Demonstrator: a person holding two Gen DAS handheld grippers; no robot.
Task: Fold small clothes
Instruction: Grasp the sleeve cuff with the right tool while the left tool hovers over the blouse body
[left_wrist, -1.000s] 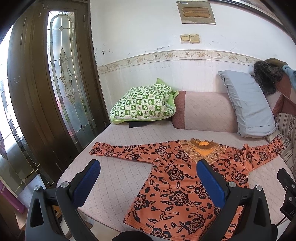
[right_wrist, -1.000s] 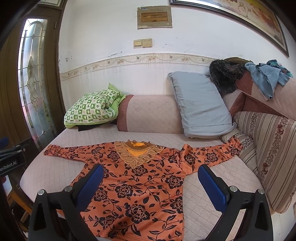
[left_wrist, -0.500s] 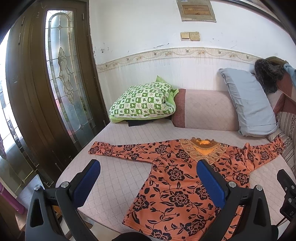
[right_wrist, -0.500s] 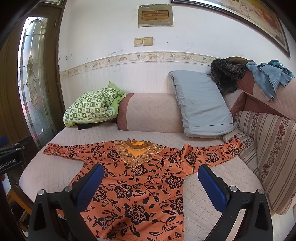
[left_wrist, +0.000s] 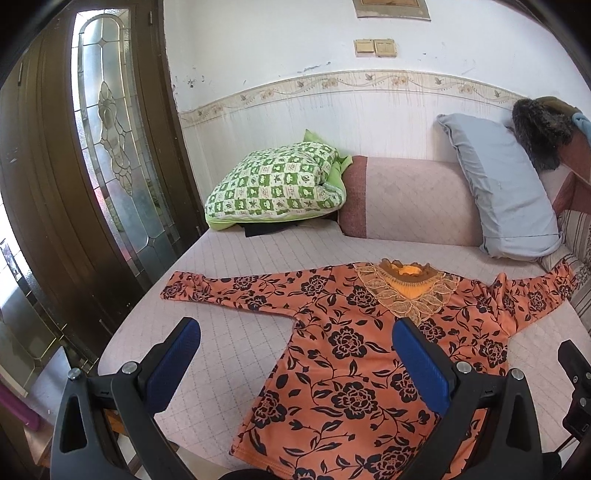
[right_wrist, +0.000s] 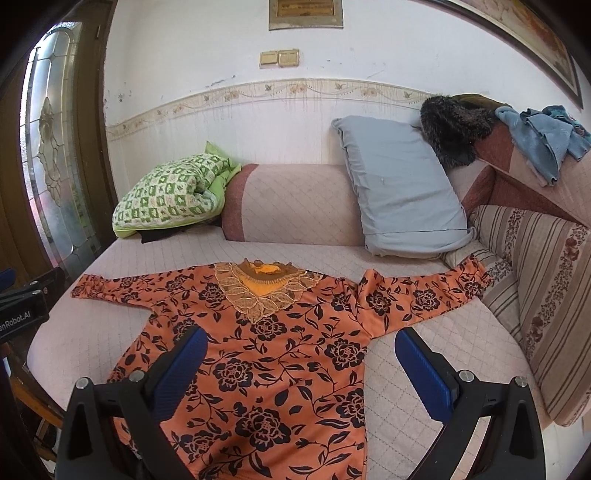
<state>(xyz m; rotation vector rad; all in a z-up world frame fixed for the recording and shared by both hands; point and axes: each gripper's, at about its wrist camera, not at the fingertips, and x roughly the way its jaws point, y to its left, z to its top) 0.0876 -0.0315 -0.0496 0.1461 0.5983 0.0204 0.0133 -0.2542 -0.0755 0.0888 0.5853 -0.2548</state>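
An orange blouse with a black floral print (left_wrist: 354, 354) lies flat and face up on the quilted pink daybed (left_wrist: 236, 332), both sleeves spread outward and the lace-trimmed neckline (left_wrist: 406, 288) toward 12 o'clock. In the left wrist view, the left tongs (left_wrist: 295, 358) stand wide apart and hold nothing; their blue pads (left_wrist: 173, 365) frame the bare mattress at 7 o'clock and the blouse body at 5 o'clock, above the fabric without visible contact. In the right wrist view, the right tongs (right_wrist: 299, 365) are likewise spread and empty, one pad over the blouse's left flank and the other over bare mattress just beside the right sleeve (right_wrist: 424, 295). The same blouse (right_wrist: 273, 354) fills the lower centre of that view, its hem nearest the camera. Toward 12 o'clock, against the wall, sit a green checked pillow (left_wrist: 277, 184) at 11 o'clock, a pink bolster (left_wrist: 410, 199) at centre, and a grey pillow (left_wrist: 498, 184) at 1 o'clock leaning on the bolster. A striped cushion (right_wrist: 539, 295) stands at 3 o'clock in the right wrist view, touching the tip of the right sleeve. A dark furry item (right_wrist: 454, 129) and a blue cloth (right_wrist: 539, 136) rest on the backrest at 2 o'clock. A wooden door with leaded glass (left_wrist: 110, 155) stands at 9 o'clock.
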